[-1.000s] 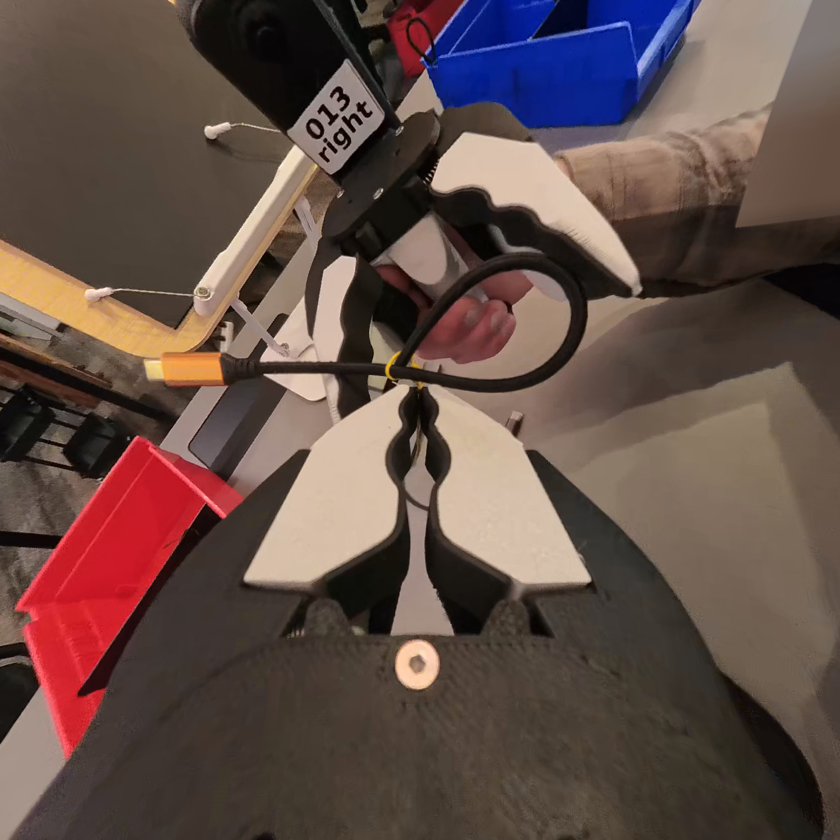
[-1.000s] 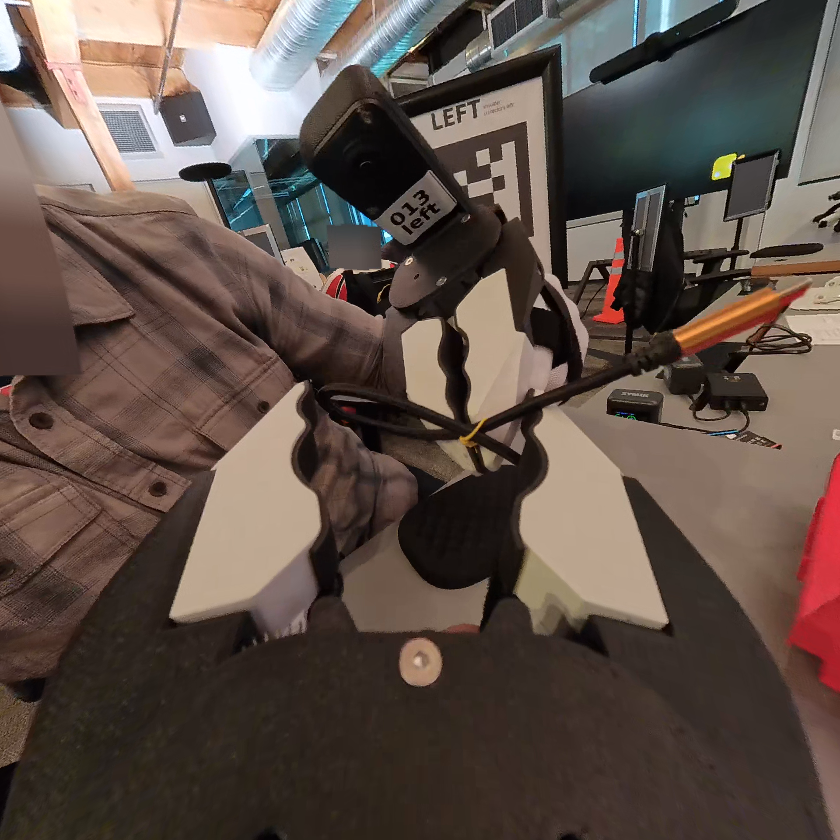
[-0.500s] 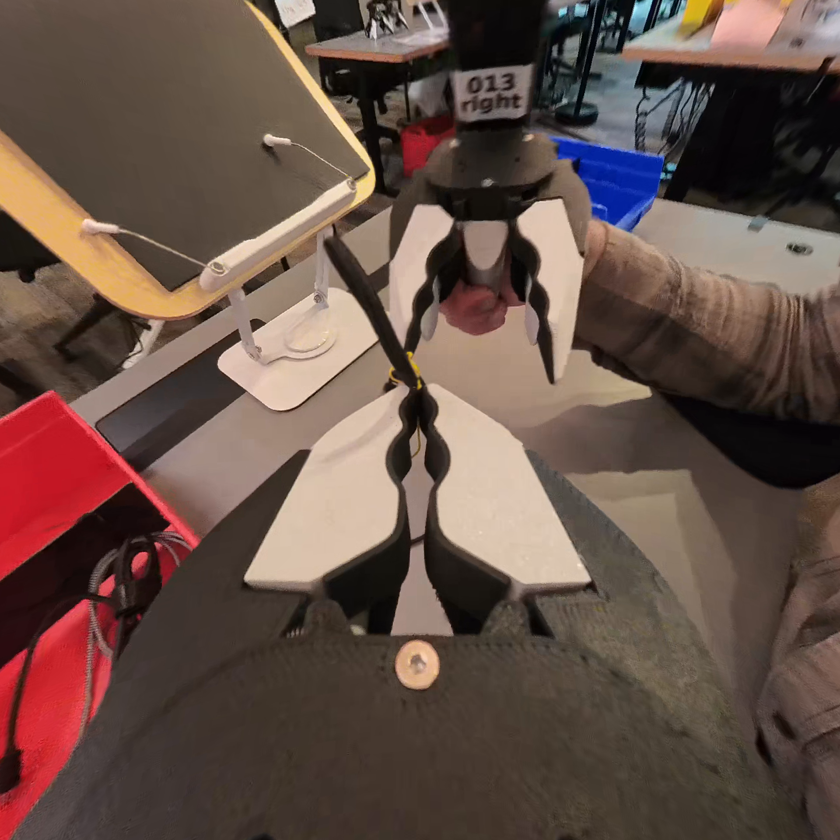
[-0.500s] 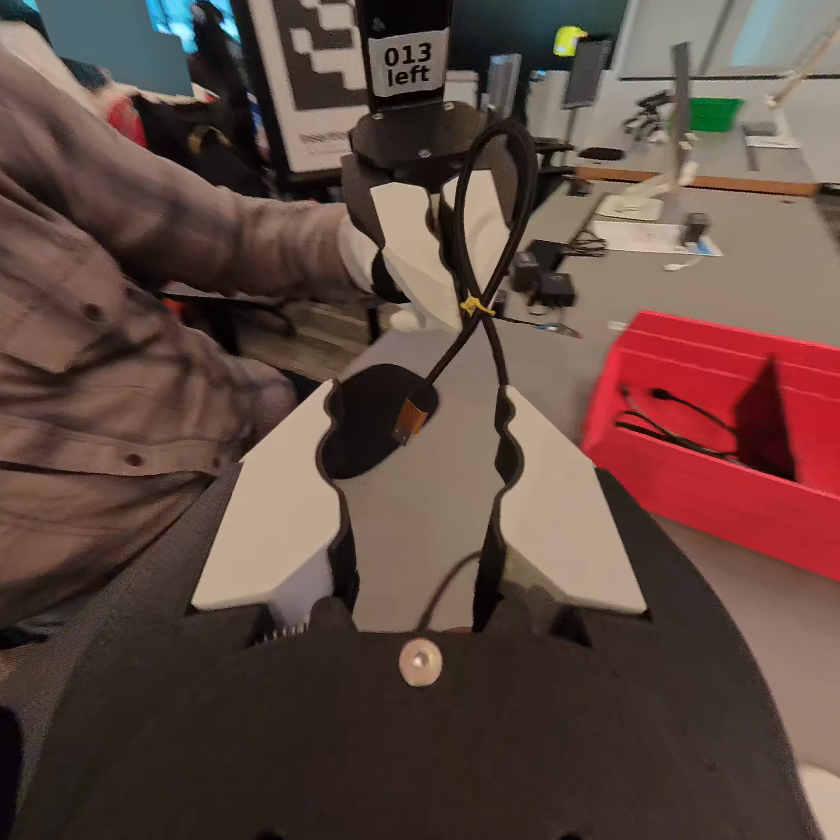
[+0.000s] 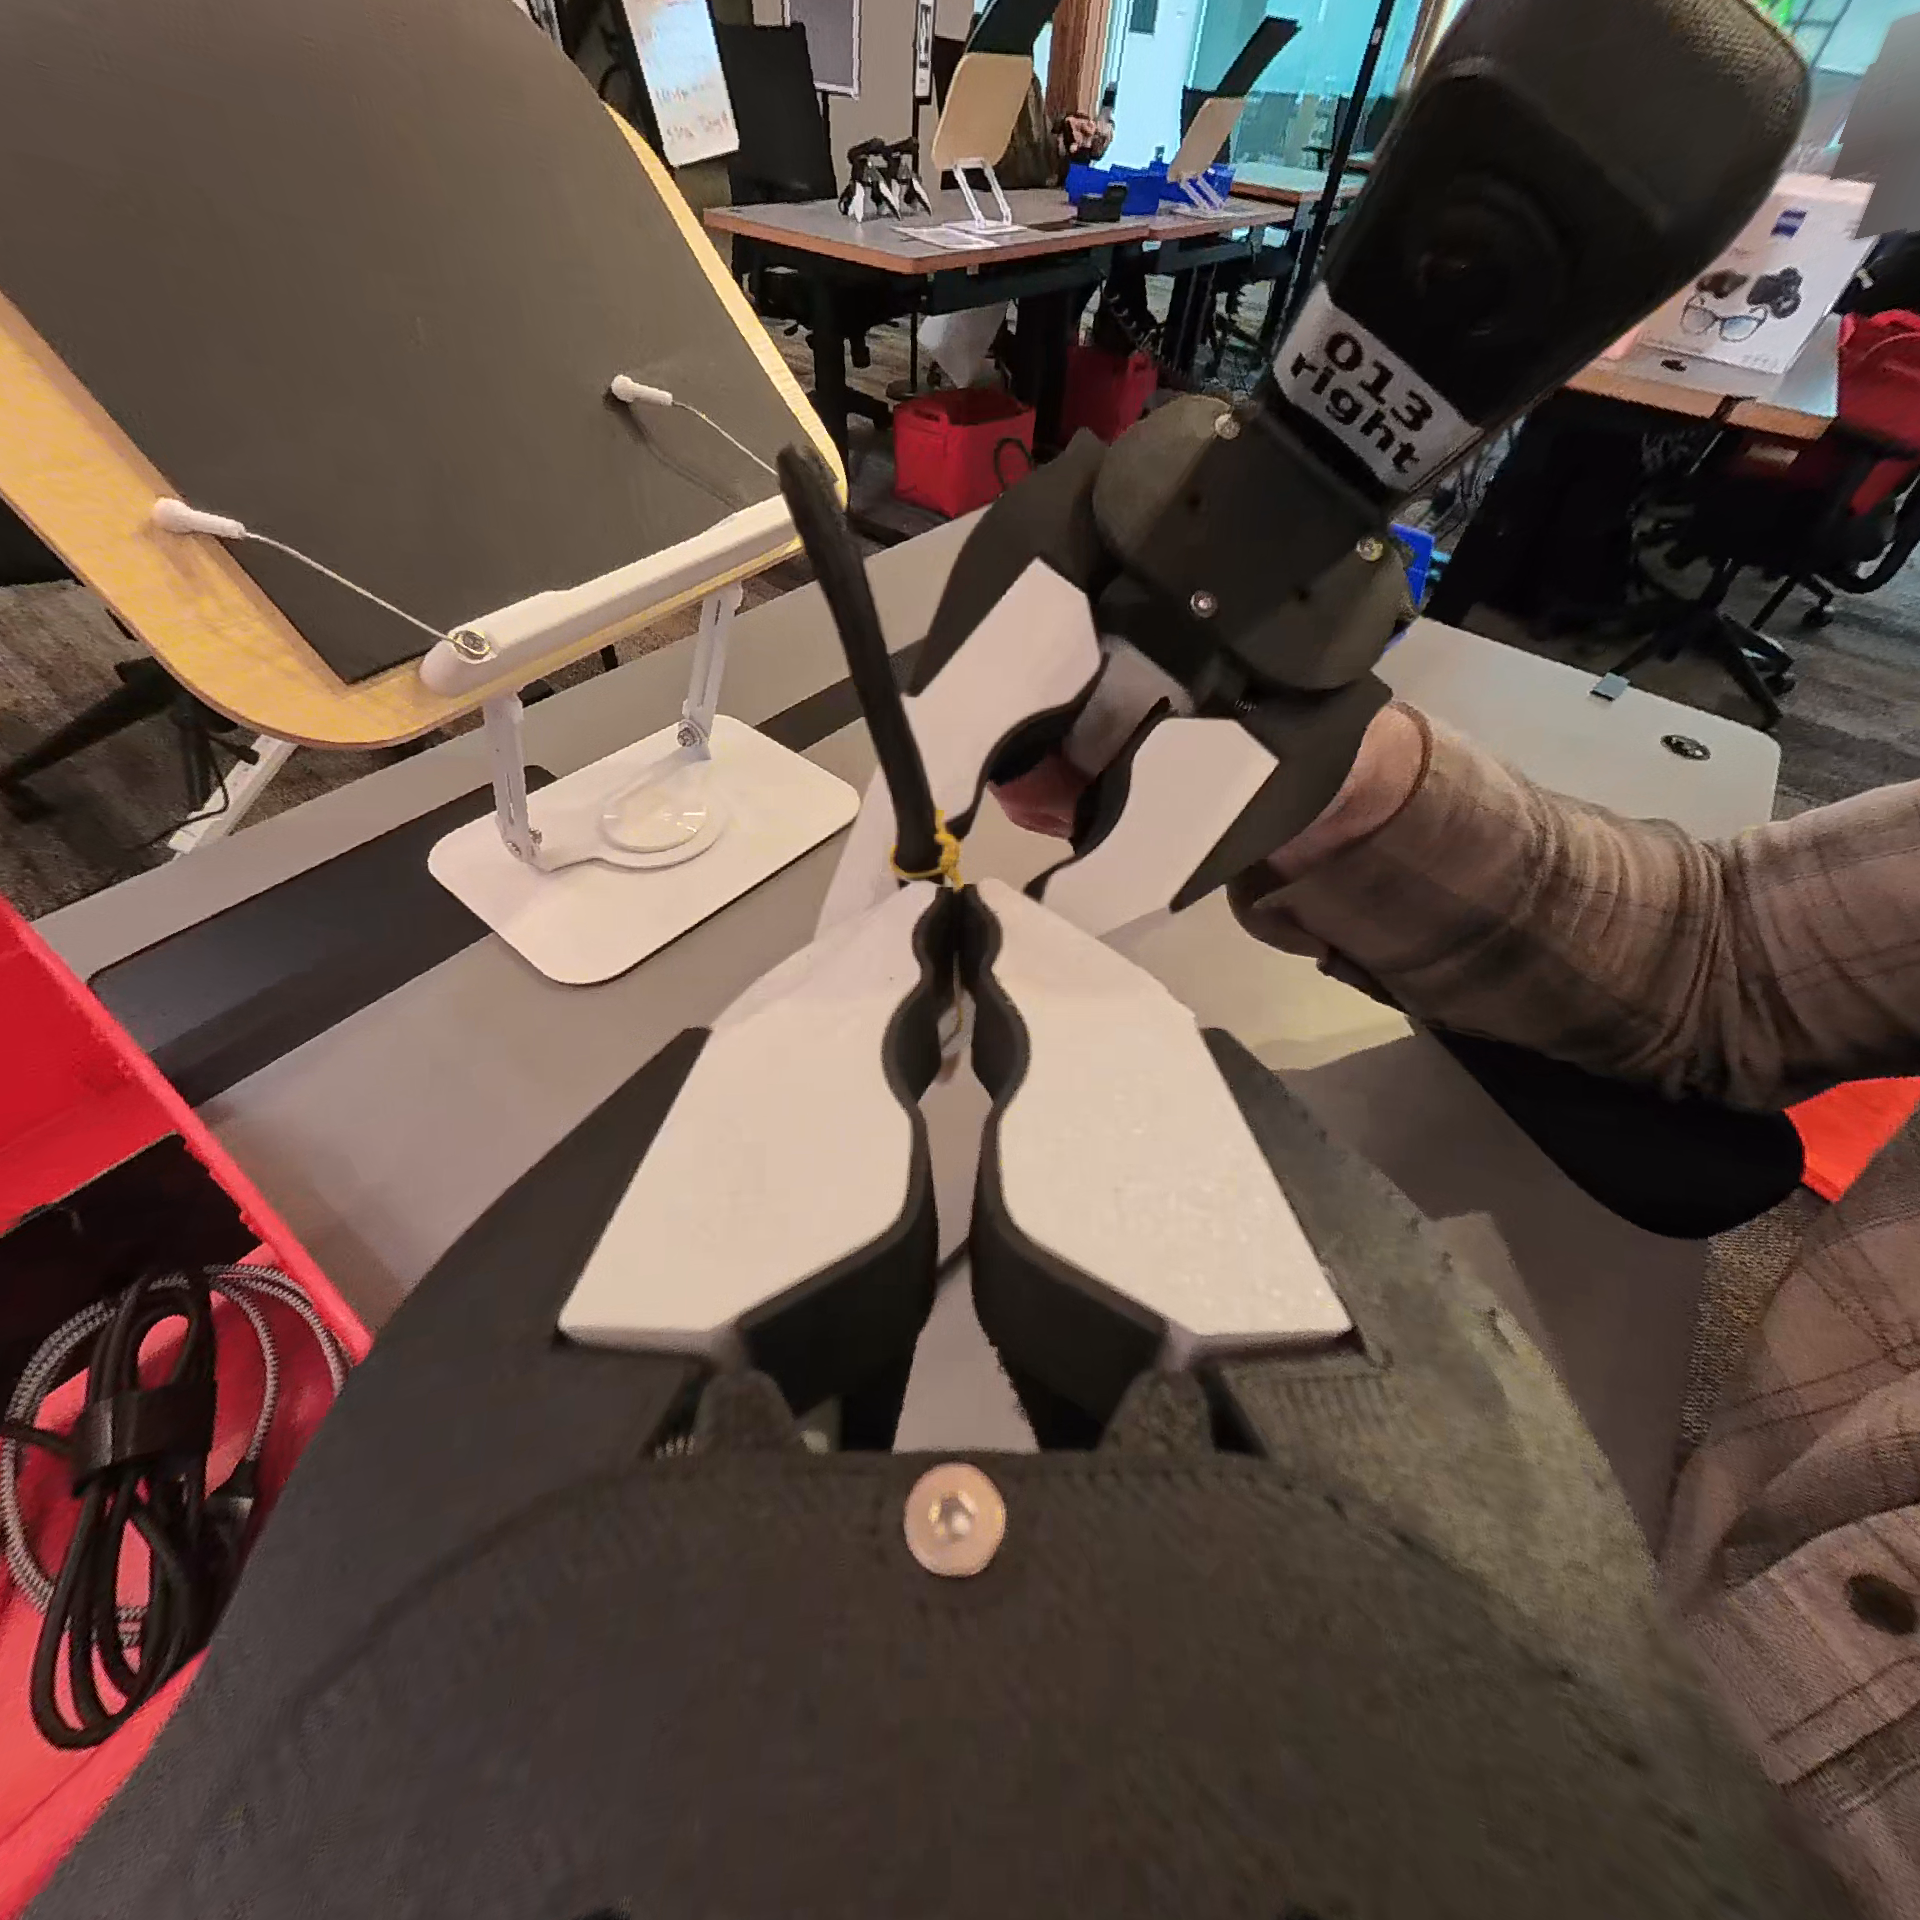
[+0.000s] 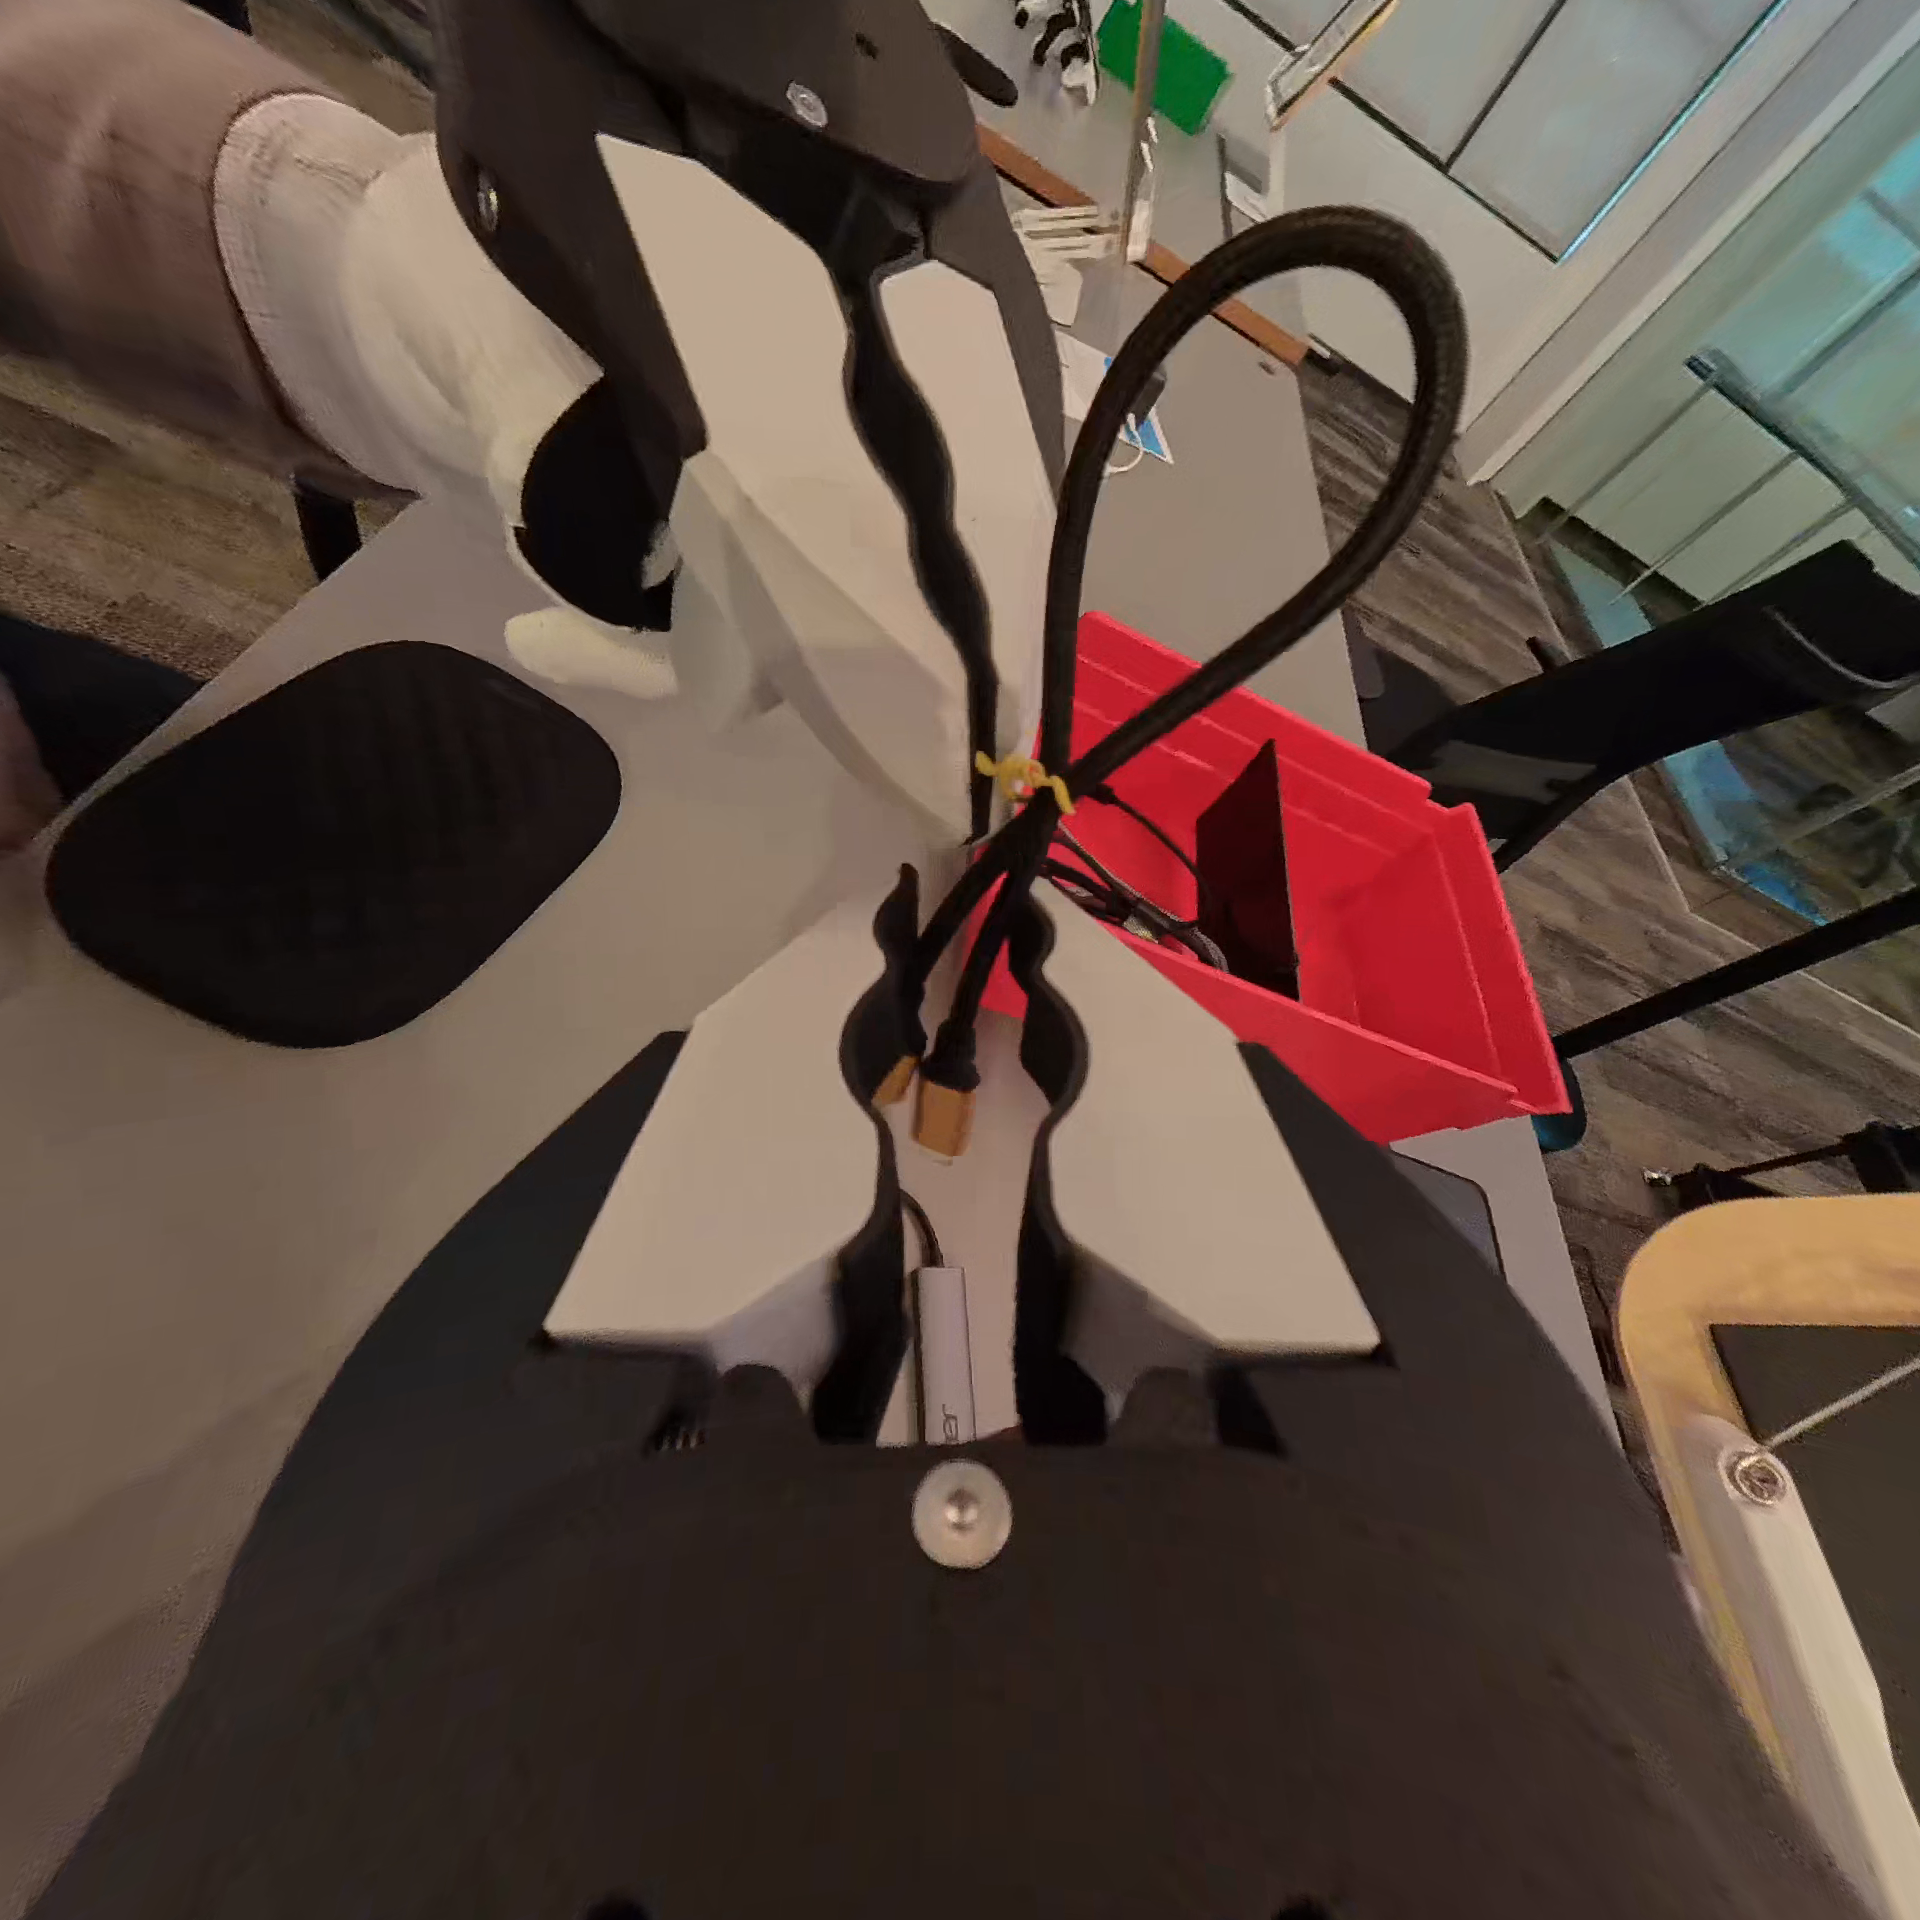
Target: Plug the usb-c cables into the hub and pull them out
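Observation:
A black braided usb-c cable point(image 6: 1226, 582) is folded into a loop and bound with a yellow tie point(image 6: 1023, 779). My left gripper point(image 5: 951, 914) is shut on it at the tie point(image 5: 925, 857); it faces me in the right wrist view point(image 6: 977, 826). My right gripper point(image 6: 964, 902) is closed on the two strands just below the tie. Both orange plugs point(image 6: 940, 1117) hang between its fingers. A white hub point(image 6: 945, 1351) lies on the grey table point(image 6: 260, 1195) under it. The right gripper's white fingers point(image 5: 997, 675) show in the left wrist view.
A red bin point(image 6: 1351, 935) holding more cables stands on the table; it shows at the left too point(image 5: 73, 1049). A dark board on a white stand point(image 5: 644, 831) is at the back. A black pad point(image 6: 332, 842) lies near the table edge. A plaid sleeve point(image 5: 1558, 935) reaches in. Less than 4 cm separates the two grippers' tips. The white hub point(image 6: 945, 1351) is about equally far from each gripper, around 25 cm.
My right gripper was wide open and has closed around the cable's two strands below the tie. The plugs now hang between its fingers. My left gripper kept its hold.

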The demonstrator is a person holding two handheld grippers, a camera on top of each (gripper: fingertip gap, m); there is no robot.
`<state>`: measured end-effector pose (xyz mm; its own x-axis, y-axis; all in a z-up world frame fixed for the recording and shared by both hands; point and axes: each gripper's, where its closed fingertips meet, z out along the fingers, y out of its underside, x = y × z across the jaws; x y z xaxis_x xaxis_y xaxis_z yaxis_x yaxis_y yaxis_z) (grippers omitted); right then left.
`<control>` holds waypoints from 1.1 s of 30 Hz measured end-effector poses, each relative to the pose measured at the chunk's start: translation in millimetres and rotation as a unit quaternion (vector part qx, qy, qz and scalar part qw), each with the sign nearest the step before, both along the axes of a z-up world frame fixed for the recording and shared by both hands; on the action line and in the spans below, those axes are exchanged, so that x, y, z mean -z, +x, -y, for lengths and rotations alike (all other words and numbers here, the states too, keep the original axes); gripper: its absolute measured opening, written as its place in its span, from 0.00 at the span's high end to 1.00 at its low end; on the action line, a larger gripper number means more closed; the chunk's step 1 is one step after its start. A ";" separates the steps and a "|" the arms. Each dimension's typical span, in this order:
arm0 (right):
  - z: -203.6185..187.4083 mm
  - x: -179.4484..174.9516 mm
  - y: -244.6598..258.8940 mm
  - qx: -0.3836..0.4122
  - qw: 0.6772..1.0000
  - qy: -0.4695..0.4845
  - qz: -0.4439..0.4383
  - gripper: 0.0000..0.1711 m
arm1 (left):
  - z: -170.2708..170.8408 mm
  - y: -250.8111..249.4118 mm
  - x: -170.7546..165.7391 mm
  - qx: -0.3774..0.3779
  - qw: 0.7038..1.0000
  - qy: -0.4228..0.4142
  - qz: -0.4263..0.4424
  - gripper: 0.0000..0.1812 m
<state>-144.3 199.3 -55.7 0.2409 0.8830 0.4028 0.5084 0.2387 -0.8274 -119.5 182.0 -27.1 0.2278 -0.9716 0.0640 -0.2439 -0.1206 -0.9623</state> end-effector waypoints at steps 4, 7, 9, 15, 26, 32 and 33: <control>-1.6 1.8 5.4 0.005 1.000 -0.024 -0.002 1.00 | 1.2 -0.2 4.4 0.004 1.000 -0.013 0.001 1.00; 0.2 4.9 8.5 0.001 0.999 -0.046 0.004 1.00 | -1.8 -2.1 6.7 -0.007 1.000 0.001 -0.002 0.98; 2.5 6.8 8.2 -0.004 0.998 -0.058 0.007 1.00 | -2.4 -2.8 8.7 -0.013 1.000 0.018 -0.012 0.96; 10.7 14.2 7.9 -0.034 0.989 -0.144 -0.012 1.00 | -12.9 -19.4 12.1 -0.078 0.988 0.111 -0.070 0.76; 38.2 69.2 10.6 -0.093 0.942 -0.316 0.065 1.00 | 4.5 -18.7 30.1 -0.067 0.756 0.524 -0.387 0.59; 52.0 80.8 12.0 -0.108 0.936 -0.313 0.118 1.00 | -14.4 -30.3 78.1 -0.021 0.685 0.517 -0.513 0.71; 53.3 83.3 12.6 -0.108 0.935 -0.311 0.127 1.00 | -12.3 -27.9 79.3 -0.017 0.685 0.520 -0.511 0.77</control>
